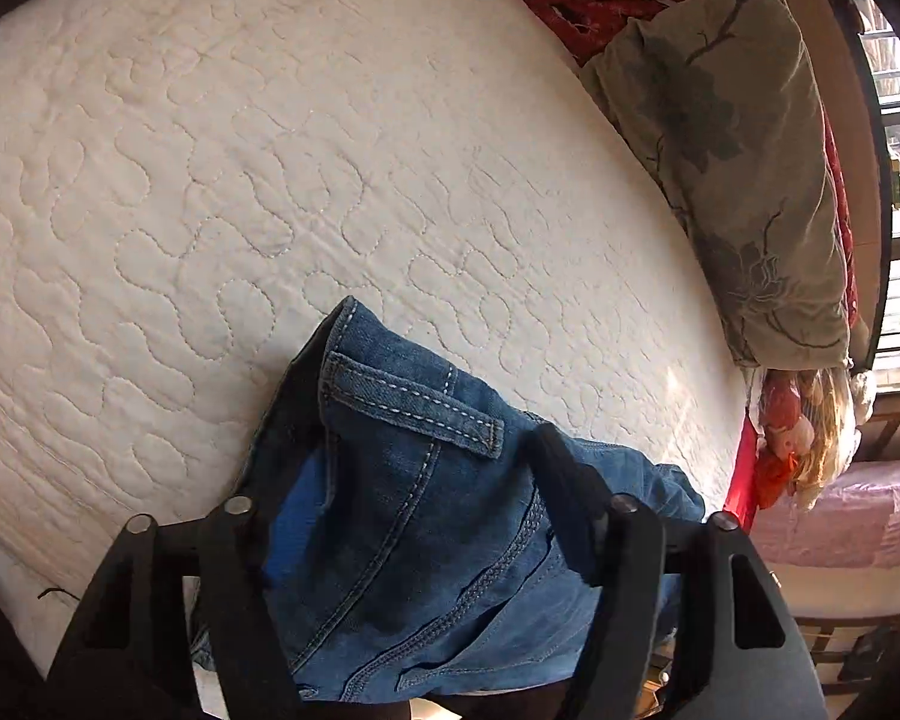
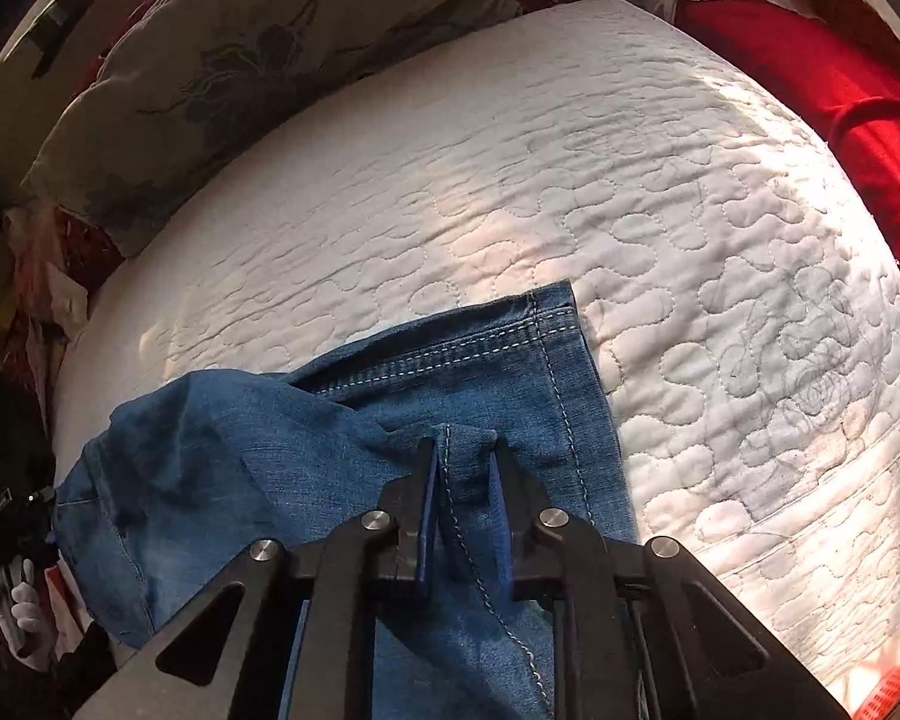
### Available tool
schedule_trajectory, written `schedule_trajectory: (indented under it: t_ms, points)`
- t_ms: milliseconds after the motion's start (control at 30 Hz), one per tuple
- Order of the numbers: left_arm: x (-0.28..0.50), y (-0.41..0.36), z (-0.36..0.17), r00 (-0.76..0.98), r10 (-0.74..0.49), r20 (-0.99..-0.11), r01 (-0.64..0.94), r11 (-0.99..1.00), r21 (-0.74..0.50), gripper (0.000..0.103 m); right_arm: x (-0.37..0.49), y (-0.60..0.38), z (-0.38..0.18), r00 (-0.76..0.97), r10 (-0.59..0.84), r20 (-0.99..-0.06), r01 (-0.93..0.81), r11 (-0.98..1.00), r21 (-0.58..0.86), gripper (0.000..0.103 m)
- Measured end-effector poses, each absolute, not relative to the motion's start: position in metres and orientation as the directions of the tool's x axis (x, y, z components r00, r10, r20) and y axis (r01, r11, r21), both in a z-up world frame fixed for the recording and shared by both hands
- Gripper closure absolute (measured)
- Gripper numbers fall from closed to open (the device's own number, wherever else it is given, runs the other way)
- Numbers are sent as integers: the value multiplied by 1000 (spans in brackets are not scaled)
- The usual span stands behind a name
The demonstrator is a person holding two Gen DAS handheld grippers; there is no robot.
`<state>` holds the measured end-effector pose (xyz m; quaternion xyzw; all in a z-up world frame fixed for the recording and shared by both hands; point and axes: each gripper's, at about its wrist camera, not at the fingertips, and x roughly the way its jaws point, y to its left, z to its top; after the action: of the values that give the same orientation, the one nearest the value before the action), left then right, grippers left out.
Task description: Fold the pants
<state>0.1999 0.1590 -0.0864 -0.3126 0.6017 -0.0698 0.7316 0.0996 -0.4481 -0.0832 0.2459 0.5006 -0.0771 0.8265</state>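
Holding denim in both tools, I read the nearest things first: my left gripper (image 1: 432, 420) has its jaws set wide, with the waistband end of the pants (image 1: 426, 510) bunched between them, a belt loop (image 1: 414, 405) lying across the gap; whether the fingers actually pinch the cloth or only straddle it I cannot tell from here. My right gripper (image 2: 462, 456) is drawn in tight on a ridge of denim along a stitched seam, so that one is clamped on the pants (image 2: 390, 450), close to the hem (image 2: 510, 330) of a leg. The garment lies on the near part of the white quilt (image 1: 270, 180), the hem flat and squared, the cloth to its left rumpled into a hump. As I judge it, the step in hand is carrying one end over to meet the other, and to do it well I should lift both ends level, keep the fabric taut between the tools so the hump pulls out, and lay seam onto seam before letting go. I would confirm the left grip first, since a loose waistband would slide. Beyond the pants the quilt stretches bare, then a grey flowered pillow (image 1: 732, 180) and red bedding (image 2: 858, 120) at the far edge.
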Motion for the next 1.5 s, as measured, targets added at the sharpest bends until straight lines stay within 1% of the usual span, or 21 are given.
schedule_trajectory:
  t_ms: [133, 300, 400, 433, 467, 533, 567, 633, 667, 700, 800, 900, 967, 1033, 1100, 1167, 1233, 1300, 1367, 1433, 1500]
  points:
    - [204, 159, -77, 313, -427, -848, -265, 819, -510, 62, 103, -480, -38, 634, 88, -768, 380, 829, 409, 87]
    - [212, 160, -91, 300, -424, -854, -305, 806, -507, 62, 136, -479, -73, 518, 47, -854, 396, 872, 288, 86]
    - [208, 164, -92, 283, -438, -853, -295, 807, -512, 62, 137, -484, -101, 448, 78, -891, 452, 840, 300, 84]
    - [206, 166, -92, 276, -446, -852, -286, 808, -515, 62, 134, -485, -99, 468, 75, -880, 465, 827, 317, 83]
    - [205, 168, -91, 271, -457, -847, -277, 806, -523, 61, 131, -486, -93, 476, 50, -878, 483, 820, 308, 78]
    - [203, 172, -90, 268, -482, -834, -272, 793, -545, 61, 129, -485, -72, 495, -40, -868, 512, 820, 255, 77]
    - [204, 173, -90, 268, -490, -830, -271, 788, -553, 61, 129, -479, -59, 532, -52, -845, 490, 833, 258, 77]
    - [205, 171, -90, 270, -489, -830, -268, 790, -552, 61, 139, -457, -36, 598, 14, -801, 378, 877, 297, 76]
    - [206, 169, -90, 270, -488, -830, -268, 790, -552, 61, 150, -441, -29, 607, 84, -790, 303, 895, 328, 70]
    - [206, 167, -91, 270, -493, -827, -268, 787, -556, 61, 162, -422, -26, 593, 167, -787, 225, 905, 361, 59]
    - [205, 163, -93, 270, -500, -823, -268, 782, -563, 58, 199, -351, -29, 508, 340, -791, 25, 912, 408, 59]
    - [202, 163, -92, 270, -505, -820, -265, 780, -567, 58, 231, -286, -45, 414, 357, -837, -100, 932, 348, 59]
    - [201, 165, -91, 268, -512, -816, -266, 775, -574, 58, 244, -256, -62, 347, 313, -884, -145, 949, 279, 59]
    - [198, 166, -89, 265, -511, -818, -259, 779, -571, 58, 251, -236, -76, 279, 278, -919, -198, 953, 228, 64]
    - [197, 166, -85, 267, -504, -822, -242, 790, -563, 58, 249, -215, -80, 248, 218, -944, -300, 944, 139, 102]
    - [195, 164, -82, 277, -492, -826, -227, 801, -554, 58, 245, -198, -75, 281, 139, -950, -372, 928, 25, 102]
    - [198, 161, -81, 284, -465, -839, -216, 821, -528, 58, 251, -200, -66, 348, 108, -931, -346, 938, -21, 102]
    - [201, 158, -86, 285, -445, -849, -226, 830, -511, 58, 265, -213, -68, 346, 144, -927, -258, 965, 53, 102]
    - [201, 157, -89, 288, -439, -851, -240, 827, -508, 58, 266, -216, -74, 347, 142, -927, -219, 973, 67, 102]
    - [198, 160, -86, 297, -446, -844, -243, 820, -519, 58, 263, -217, -71, 363, 146, -920, -186, 979, 82, 98]
    - [191, 164, -79, 312, -448, -838, -224, 822, -523, 58, 253, -229, -60, 395, 201, -896, -137, 978, 159, 95]
